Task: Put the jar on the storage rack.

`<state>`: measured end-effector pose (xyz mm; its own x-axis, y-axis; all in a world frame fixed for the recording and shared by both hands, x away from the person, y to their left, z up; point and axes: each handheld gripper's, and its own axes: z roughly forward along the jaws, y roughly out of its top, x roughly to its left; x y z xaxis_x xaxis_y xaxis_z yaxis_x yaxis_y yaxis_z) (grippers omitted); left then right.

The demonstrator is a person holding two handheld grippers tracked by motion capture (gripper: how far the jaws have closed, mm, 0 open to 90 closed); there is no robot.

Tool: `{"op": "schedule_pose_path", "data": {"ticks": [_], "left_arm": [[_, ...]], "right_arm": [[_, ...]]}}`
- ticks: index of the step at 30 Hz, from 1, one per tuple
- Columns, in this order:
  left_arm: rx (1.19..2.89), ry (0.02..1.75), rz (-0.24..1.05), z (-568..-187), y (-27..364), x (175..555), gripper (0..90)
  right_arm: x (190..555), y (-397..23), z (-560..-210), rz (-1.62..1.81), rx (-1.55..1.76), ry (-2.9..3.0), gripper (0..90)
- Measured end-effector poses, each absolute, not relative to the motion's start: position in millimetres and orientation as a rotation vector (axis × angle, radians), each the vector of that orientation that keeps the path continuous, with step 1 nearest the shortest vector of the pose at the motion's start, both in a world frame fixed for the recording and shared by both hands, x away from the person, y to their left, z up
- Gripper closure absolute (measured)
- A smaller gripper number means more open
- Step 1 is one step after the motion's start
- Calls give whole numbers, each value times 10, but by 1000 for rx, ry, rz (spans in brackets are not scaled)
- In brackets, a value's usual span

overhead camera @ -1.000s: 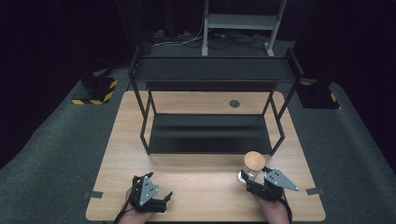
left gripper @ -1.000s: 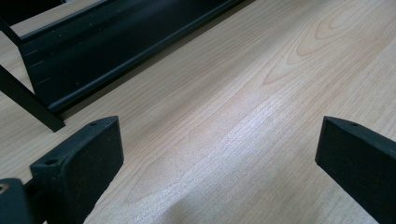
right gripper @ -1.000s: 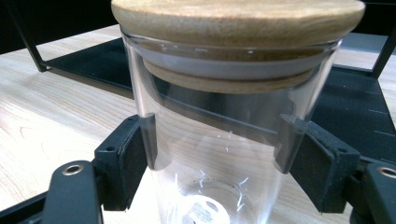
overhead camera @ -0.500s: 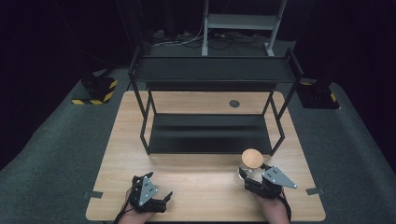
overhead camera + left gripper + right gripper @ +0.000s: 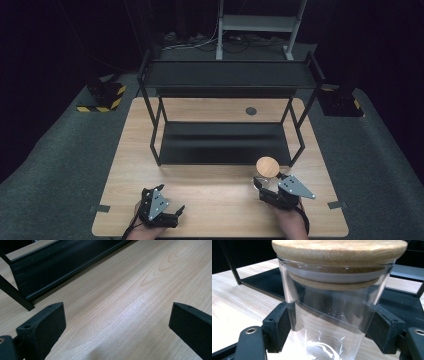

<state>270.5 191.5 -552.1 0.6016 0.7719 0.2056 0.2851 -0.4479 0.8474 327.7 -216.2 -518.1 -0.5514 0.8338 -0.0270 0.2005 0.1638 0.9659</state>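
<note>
Right gripper (image 5: pixel 263 184): jaws closed on a clear glass jar (image 5: pixel 329 322), one black pad flat against each side of the glass wall, approx. mid-height, below the lid line. Jar upright, not tilted. Cork lid (image 5: pixel 339 251) seated on the jar mouth, plug part visible through the glass just under the rim. In the high view the jar (image 5: pixel 267 172) sits at the far tip of the gripper, lid facing up, w/ the grey three-cornered plate just behind it on the gripper's top. Jar empty as far as can be seen. Whether the jar base touches the table (image 5: pixel 215 187) or hangs just above: cannot tell.

Beyond the jar, ahead of the right gripper: black metal rack (image 5: pixel 225 120), two tiers. Its lower shelf lies close in front of the jar; its near right leg stands just beside the jar, to the far right.

Left gripper (image 5: pixel 172 216): jaws wide apart, nothing between them; bare wood grain shows in the gap in the left gripper view. Rests low on the table, near edge, well apart from the right gripper and the jar. Rack's lower shelf edge ahead and to its left.

Person's hands come in from the near edge, one behind each gripper.
</note>
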Motion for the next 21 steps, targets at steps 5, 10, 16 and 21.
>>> {"op": "schedule_pose_path", "data": {"ticks": [5,10,16,21], "left_arm": [[2008,836,751,-5521,1916,2706,14],[2011,833,751,-5521,1913,2705,13],[2010,834,750,-5521,1914,2706,14],[2012,832,750,-5521,1913,2706,13]], "right_arm": [[3287,-2127,-5160,1412,967,1870,256],[3304,-2105,-5152,1414,965,1872,256],[3326,-2077,-5144,1420,967,1872,256],[3351,-2033,-5133,1423,961,1880,256]]}}
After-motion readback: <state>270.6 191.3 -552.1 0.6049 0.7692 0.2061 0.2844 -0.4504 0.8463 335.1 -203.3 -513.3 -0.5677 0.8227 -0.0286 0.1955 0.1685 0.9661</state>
